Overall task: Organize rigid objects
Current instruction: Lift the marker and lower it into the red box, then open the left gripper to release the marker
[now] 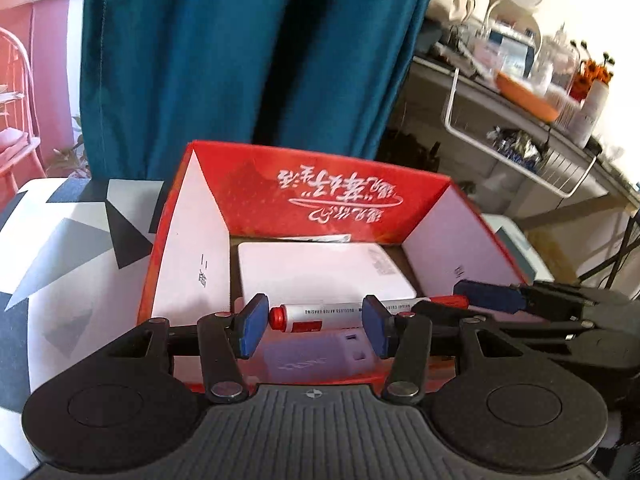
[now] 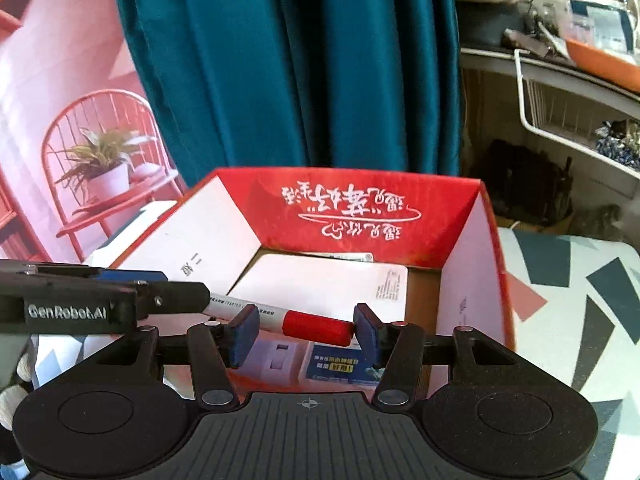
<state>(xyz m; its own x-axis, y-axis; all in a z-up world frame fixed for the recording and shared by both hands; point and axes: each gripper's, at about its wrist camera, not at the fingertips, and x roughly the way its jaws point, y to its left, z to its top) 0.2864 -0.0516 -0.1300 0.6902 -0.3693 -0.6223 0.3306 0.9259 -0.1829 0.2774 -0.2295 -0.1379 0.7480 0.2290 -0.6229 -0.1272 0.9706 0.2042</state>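
Left wrist view first: the left gripper (image 1: 314,326) has its fingers spread wide, and a marker (image 1: 340,312) lies crosswise in the gap between them. Its small red end is just beside the left pad and its body passes behind the right one, so these fingers are not pinching it. The right gripper (image 1: 484,300) comes in from the side at the marker's far, red-capped end. In the right wrist view the right gripper (image 2: 306,334) is likewise wide. The red cap sits between its fingers with its tip against the right pad, while the left gripper (image 2: 176,298) covers the white barrel. Neither view shows what carries the marker. My guess is that it has been brought low over the box to be laid down, which would explain both pairs of fingers being open. Beneath it, inside the red box (image 1: 320,184), lie a white plug (image 1: 320,356) and a blue-labelled pack (image 2: 348,364). Further in is a flat white carton (image 1: 320,268), which leaves a free strip where a long thin thing would fit. The box stands on a worktop (image 1: 60,240) with a grey and black patterned cover. Behind it hangs a teal curtain (image 1: 240,48), and a cluttered shelf (image 1: 520,92) stands off to the right.
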